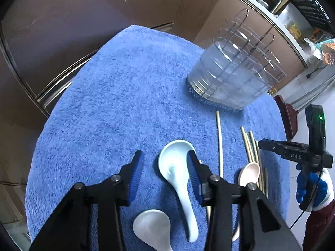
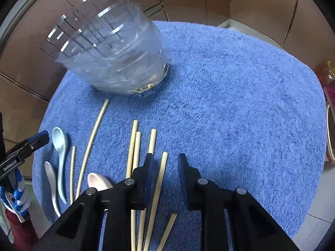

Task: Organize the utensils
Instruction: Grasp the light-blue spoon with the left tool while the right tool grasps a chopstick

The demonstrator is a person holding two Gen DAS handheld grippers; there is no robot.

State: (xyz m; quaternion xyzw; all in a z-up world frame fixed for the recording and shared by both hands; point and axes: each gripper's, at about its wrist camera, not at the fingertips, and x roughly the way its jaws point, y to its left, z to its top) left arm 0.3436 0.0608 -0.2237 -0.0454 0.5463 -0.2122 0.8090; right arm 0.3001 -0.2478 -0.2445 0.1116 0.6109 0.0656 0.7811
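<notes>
Left gripper [image 1: 165, 167] hovering, jaws spread around a pale blue soup spoon [image 1: 180, 179], right gripper [image 2: 165, 167] straddling one bamboo chopstick [image 2: 159, 186] without pinching, everything lying on a blue towel [image 2: 230, 104], clear utensil holder [image 2: 117, 56] standing beyond.

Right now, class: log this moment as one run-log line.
left gripper: open around light blue spoon | right gripper: open, chopstick between pads | holder: holds no utensils

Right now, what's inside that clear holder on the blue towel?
No utensils show inside the clear holder; only its wire dividers are visible. Its bottom is blurred, so something small there cannot be ruled out.
</notes>
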